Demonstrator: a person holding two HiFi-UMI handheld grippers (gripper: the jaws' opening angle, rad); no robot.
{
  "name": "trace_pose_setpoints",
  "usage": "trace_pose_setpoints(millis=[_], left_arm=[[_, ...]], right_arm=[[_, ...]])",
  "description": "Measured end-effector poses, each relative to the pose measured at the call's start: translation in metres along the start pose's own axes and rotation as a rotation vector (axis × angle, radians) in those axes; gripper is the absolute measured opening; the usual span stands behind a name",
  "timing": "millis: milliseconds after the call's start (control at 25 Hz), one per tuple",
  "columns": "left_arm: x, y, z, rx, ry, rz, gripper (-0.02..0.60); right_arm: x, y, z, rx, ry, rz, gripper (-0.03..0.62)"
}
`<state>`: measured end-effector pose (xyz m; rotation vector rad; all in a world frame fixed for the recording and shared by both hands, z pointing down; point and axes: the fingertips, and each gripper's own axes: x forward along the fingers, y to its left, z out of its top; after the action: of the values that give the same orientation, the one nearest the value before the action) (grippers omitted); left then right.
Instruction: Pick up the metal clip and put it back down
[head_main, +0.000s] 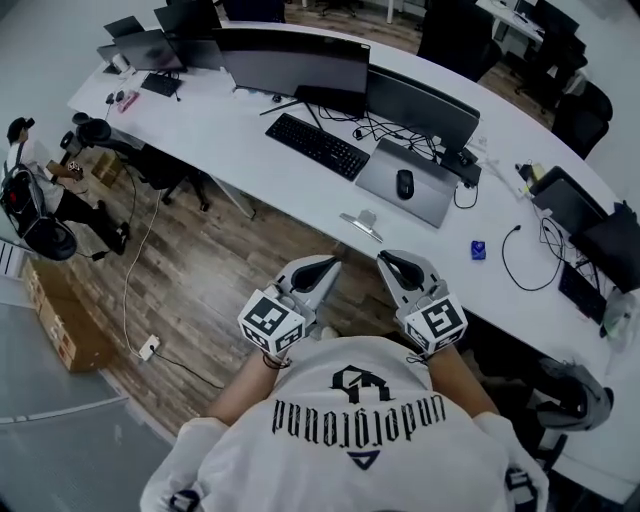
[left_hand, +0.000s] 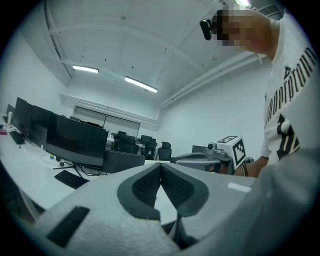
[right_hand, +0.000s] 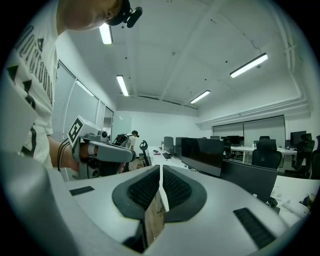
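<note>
Now held side by side short of the surface (head_main: 430, 250): left gripper (head_main: 332, 264), right gripper (head_main: 386, 259), both jaws closed, empty.

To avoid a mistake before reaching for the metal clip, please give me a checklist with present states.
1. Metal clip found: ok, it lies at the front edge of the desk.
2. Grippers empty: ok, left gripper and right gripper hold nothing.
3. Jaws open for a grasp: not ok, both are shut.
4. Grippers at clip: not ok, both above the floor, short of the desk.
5. Room around clip: ok, mouse and blue object lie apart from it.
</note>
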<state>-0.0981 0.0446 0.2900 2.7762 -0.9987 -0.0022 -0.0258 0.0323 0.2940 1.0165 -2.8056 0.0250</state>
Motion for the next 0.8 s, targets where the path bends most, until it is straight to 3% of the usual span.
trace_pose_setpoints(millis=[400,800], left_arm=[[-0.003,0.037,-0.004,-0.042,-0.005,0.002,0.015],[0.022,0.069,-0.006,-0.006,0.035,0.033,0.015]], right_arm=[[0.036,-0.001,-0.009,0.004,0.041,0.014,0.029],[0.072,-0.037,-0.016,0.017,0.027,0.067,0.029]])
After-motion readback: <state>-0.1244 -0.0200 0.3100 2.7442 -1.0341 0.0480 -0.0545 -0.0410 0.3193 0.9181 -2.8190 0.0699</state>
